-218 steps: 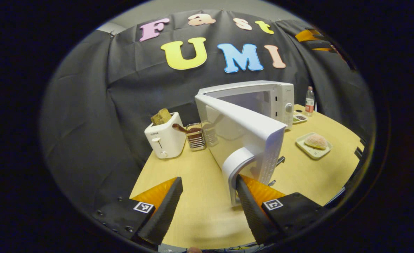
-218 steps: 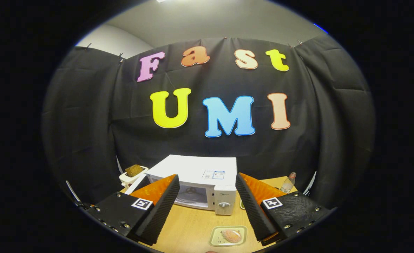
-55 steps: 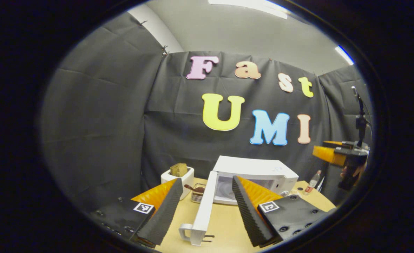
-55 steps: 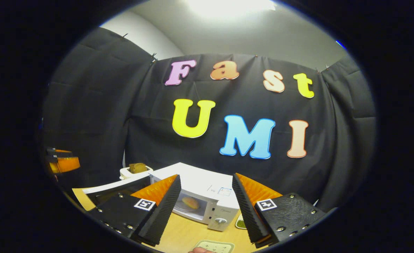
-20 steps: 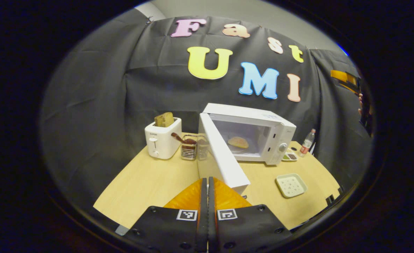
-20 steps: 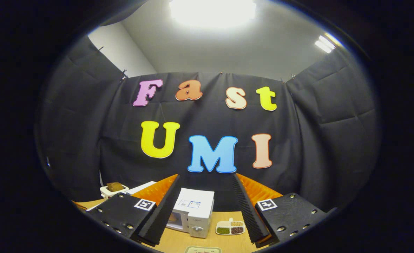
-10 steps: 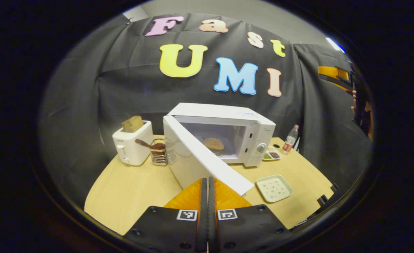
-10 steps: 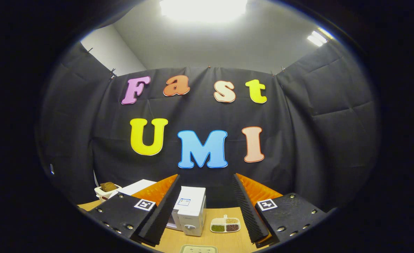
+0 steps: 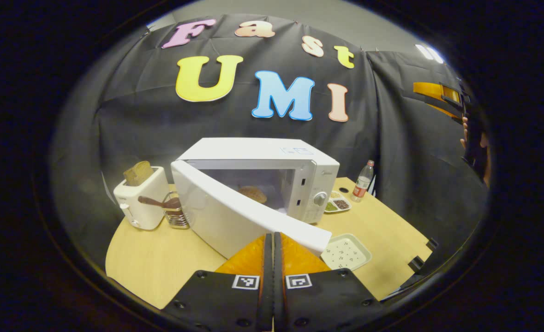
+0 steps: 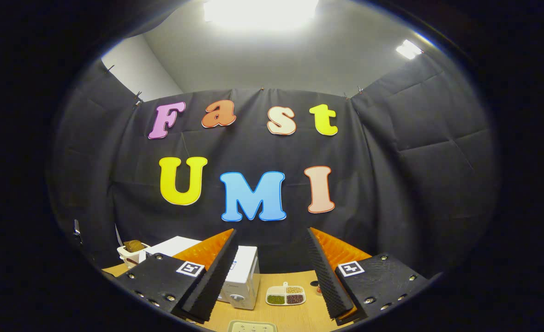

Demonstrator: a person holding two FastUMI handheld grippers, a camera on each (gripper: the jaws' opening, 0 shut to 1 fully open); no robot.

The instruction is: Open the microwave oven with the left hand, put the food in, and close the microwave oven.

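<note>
The microwave oven [image 9: 272, 175] stands toward the desk's [image 9: 161, 263] back edge, long axis running side to side along that edge, mouth facing the front edge. The food [image 9: 252, 193] lies inside. Its door [image 9: 235, 216] hangs part-open, free edge swung out forward, narrower than half a second ago. The left tool [image 9: 273, 258], fingers pressed together and empty, is at the door's outer face; contact is unclear. The right tool [image 10: 269, 263] is held high, spread wide, empty. The empty tray [image 9: 346, 251] sits near the front-right edge.

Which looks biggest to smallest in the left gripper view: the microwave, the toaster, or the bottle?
1. microwave, clearly largest.
2. toaster.
3. bottle, smallest, though it stands farther back, so it may look smaller than it really is.
</note>
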